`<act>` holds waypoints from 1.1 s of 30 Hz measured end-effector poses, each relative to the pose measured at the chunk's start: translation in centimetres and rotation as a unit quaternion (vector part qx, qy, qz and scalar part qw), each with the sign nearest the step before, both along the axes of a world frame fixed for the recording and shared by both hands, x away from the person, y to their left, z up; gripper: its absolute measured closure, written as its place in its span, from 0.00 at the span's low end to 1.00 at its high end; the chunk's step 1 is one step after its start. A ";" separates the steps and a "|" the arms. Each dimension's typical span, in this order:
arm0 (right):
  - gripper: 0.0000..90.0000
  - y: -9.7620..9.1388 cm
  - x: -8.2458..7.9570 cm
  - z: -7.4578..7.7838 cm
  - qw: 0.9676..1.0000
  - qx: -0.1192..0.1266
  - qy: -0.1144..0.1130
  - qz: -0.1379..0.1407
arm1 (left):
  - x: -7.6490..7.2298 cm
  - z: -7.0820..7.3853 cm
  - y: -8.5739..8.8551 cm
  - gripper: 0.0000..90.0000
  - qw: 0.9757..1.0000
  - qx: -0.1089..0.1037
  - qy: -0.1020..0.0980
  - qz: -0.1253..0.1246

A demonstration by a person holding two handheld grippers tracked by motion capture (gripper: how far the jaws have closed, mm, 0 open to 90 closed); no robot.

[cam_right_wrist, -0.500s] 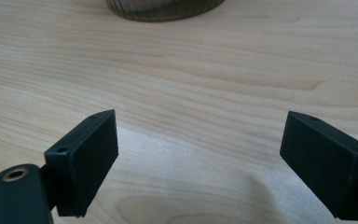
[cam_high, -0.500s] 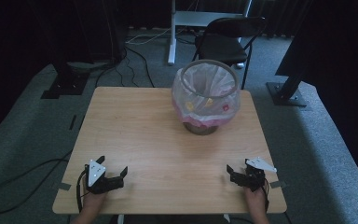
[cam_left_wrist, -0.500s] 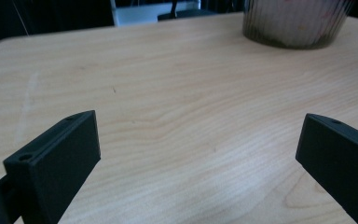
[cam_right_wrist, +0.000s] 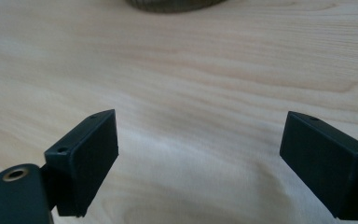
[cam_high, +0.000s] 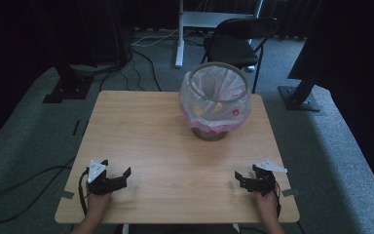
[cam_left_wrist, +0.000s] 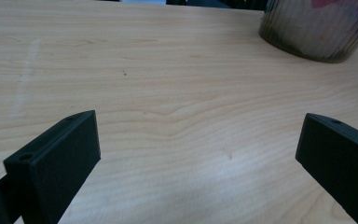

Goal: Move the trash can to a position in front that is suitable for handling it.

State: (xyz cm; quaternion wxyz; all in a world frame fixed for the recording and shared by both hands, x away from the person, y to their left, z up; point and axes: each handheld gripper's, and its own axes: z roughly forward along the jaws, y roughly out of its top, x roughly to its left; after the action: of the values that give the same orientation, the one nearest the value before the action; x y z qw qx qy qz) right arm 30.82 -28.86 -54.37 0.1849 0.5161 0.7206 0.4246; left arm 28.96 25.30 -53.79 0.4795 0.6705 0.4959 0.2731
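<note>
left gripper fingers apart, empty | bin far ahead, untouched

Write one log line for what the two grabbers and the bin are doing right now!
left gripper: open, empty, near table edge | right gripper: open, empty, near table edge | bin: bag-lined, upright, far side of table

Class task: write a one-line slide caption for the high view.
Two open grippers, left and right, rest at the near edge of a wooden table facing a bag-lined bin.

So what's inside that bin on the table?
The bin is lined with a thin pale bag. A few small yellow and red bits show through it; the bag's folds cover the bottom.
</note>
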 end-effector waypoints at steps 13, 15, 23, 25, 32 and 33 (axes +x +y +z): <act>0.12 -1.5 3.8 0.8 0.999 -0.004 -0.024 -0.044 | 4.6 0.4 -2.8 0.00 1.000 0.019 -0.015 0.001; 0.12 -1.9 4.3 1.2 0.998 0.001 -0.032 -0.053 | 5.5 0.7 -3.4 0.00 1.000 0.022 -0.021 0.002; 0.12 -3.2 6.7 2.6 0.995 0.031 -0.055 -0.081 | 9.3 1.6 -6.8 0.00 0.999 0.024 -0.042 -0.009; 0.12 -3.4 7.2 2.7 0.993 0.038 -0.060 -0.091 | 10.3 1.7 -7.7 0.00 0.999 0.018 -0.041 -0.011; 0.12 -3.4 9.4 3.2 0.992 0.039 -0.062 -0.104 | 12.7 1.8 -10.5 0.00 0.998 0.022 -0.042 -0.036; 0.12 -3.4 9.7 3.4 0.992 0.038 -0.062 -0.105 | 13.4 1.9 -11.1 0.00 0.998 0.026 -0.042 -0.032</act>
State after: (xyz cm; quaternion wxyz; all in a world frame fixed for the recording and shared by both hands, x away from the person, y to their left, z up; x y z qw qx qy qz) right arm 40.55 -32.30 -51.01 0.2533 0.5682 0.6329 0.4610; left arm 42.39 14.18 -51.89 0.4909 0.6861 0.4461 0.2987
